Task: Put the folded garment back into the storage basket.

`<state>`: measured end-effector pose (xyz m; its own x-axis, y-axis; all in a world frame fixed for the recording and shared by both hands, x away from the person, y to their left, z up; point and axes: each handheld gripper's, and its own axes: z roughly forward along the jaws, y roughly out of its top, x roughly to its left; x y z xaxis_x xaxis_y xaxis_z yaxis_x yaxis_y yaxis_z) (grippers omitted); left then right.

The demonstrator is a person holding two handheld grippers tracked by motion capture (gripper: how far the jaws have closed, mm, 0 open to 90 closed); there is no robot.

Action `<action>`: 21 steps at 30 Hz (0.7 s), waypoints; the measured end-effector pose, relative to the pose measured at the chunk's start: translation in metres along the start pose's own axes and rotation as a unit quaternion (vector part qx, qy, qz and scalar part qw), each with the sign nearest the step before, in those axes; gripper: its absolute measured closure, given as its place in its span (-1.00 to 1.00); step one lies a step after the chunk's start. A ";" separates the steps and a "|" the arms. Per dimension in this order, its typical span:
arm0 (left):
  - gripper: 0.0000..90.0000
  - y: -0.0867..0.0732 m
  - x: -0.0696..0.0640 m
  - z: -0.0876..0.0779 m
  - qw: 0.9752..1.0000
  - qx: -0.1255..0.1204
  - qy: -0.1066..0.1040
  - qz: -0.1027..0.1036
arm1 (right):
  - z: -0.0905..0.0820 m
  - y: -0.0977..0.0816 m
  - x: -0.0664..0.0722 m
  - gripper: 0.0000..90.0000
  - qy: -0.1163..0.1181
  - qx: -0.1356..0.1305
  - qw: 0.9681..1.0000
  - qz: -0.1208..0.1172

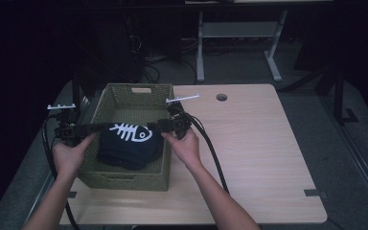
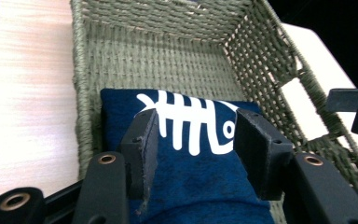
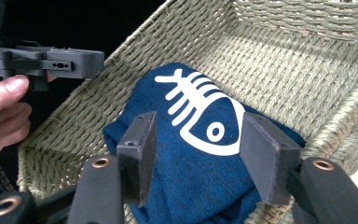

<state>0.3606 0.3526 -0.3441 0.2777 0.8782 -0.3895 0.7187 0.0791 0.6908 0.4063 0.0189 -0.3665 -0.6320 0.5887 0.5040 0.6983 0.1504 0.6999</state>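
A folded dark blue garment [image 1: 129,146] with a white fish-skeleton print lies inside a green woven basket [image 1: 124,181] on the left half of the table. My left gripper [image 1: 103,128] reaches in over the basket's left rim, and my right gripper [image 1: 155,125] reaches in over its right rim. In the left gripper view the left gripper [image 2: 196,119] stands open above the garment [image 2: 191,186], its pads clear of the cloth. In the right gripper view the right gripper [image 3: 200,119] is likewise open over the garment [image 3: 186,172]. A person's hand holds each gripper.
The light wooden table [image 1: 249,143] stretches bare to the right of the basket, with a round cable hole [image 1: 222,97] near its far edge. A black cable [image 1: 211,148] trails from the right gripper toward the near edge. Another desk's legs [image 1: 200,52] stand behind.
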 end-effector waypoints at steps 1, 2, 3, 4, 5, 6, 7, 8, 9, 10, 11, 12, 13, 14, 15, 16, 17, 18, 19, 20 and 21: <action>0.09 0.000 -0.001 -0.001 1.000 -0.002 -0.001 0.001 | -0.001 0.000 0.000 0.00 0.001 -0.002 1.000 -0.002; 0.09 0.000 -0.001 -0.001 1.000 -0.002 -0.001 0.001 | -0.001 0.000 0.000 0.00 0.001 -0.002 1.000 -0.002; 0.09 0.000 -0.002 -0.001 1.000 -0.004 -0.003 0.003 | -0.004 0.001 -0.001 -0.03 0.010 -0.005 1.000 -0.005; 0.09 0.000 -0.004 -0.002 1.000 -0.007 -0.007 0.001 | -0.006 0.002 -0.001 -0.05 0.014 -0.007 1.000 -0.005; 0.08 0.000 -0.005 -0.003 1.000 -0.010 -0.010 0.000 | -0.007 0.002 -0.002 -0.05 0.018 -0.009 1.000 -0.005; 0.08 0.001 -0.006 -0.004 1.000 -0.013 -0.013 0.000 | -0.010 0.003 -0.002 -0.06 0.019 -0.011 1.000 -0.007; 0.07 0.001 -0.008 -0.004 1.000 -0.018 -0.014 0.002 | -0.012 0.003 -0.003 -0.07 0.022 -0.015 1.000 -0.007; 0.07 0.002 -0.009 -0.005 1.000 -0.021 -0.016 0.004 | -0.015 0.003 -0.003 -0.07 0.025 -0.018 1.000 -0.003; 0.07 0.002 -0.009 -0.005 1.000 -0.021 -0.016 0.004 | -0.017 0.004 -0.004 -0.08 0.027 -0.019 0.999 -0.006; 0.06 0.003 -0.012 -0.006 0.999 -0.023 -0.022 0.005 | -0.019 0.004 -0.005 -0.10 0.030 -0.019 0.999 -0.007; 0.05 0.003 -0.014 -0.006 0.999 -0.026 -0.025 0.005 | -0.021 0.004 -0.005 -0.12 0.030 -0.021 0.999 -0.004; 0.05 0.003 -0.017 -0.006 0.999 -0.026 -0.027 0.009 | -0.024 0.005 -0.006 -0.12 0.031 -0.024 0.999 -0.006; 0.03 0.003 -0.017 -0.006 0.999 -0.026 -0.027 0.009 | -0.026 0.005 -0.006 -0.13 0.033 -0.025 0.999 -0.003; 0.02 0.003 -0.022 -0.006 0.999 -0.026 -0.035 0.019 | -0.028 0.005 -0.007 -0.14 0.033 -0.030 0.999 -0.004; 0.01 0.002 -0.023 -0.006 0.999 -0.025 -0.040 0.023 | -0.030 0.005 -0.008 -0.15 0.036 -0.033 0.999 -0.004; 0.00 0.002 -0.025 -0.005 0.998 -0.025 -0.046 0.022 | -0.032 0.006 -0.008 -0.17 0.044 -0.036 0.998 0.001; -0.01 0.002 -0.025 -0.005 0.998 -0.025 -0.046 0.022 | -0.032 0.006 -0.008 -0.17 0.044 -0.036 0.998 0.001; -0.03 0.002 -0.028 -0.003 0.998 -0.026 -0.054 0.023 | -0.035 0.006 -0.010 -0.19 0.046 -0.039 0.998 -0.006; -0.04 0.002 -0.028 -0.003 0.998 -0.026 -0.054 0.023 | -0.037 0.006 -0.010 -0.21 0.046 -0.039 0.998 -0.008; -0.05 0.002 -0.032 -0.002 0.997 -0.031 -0.064 0.022 | -0.038 0.006 -0.012 -0.22 0.047 -0.039 0.998 -0.010; -0.06 0.001 -0.033 -0.001 0.997 -0.032 -0.067 0.022 | -0.040 0.005 -0.013 -0.23 0.049 -0.038 0.998 -0.009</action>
<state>0.3515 0.3239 -0.3292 0.3938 0.8105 -0.4337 0.6632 0.0762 0.7446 0.4050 -0.0194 -0.3491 -0.6763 0.5049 0.5363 0.6616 0.0962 0.7437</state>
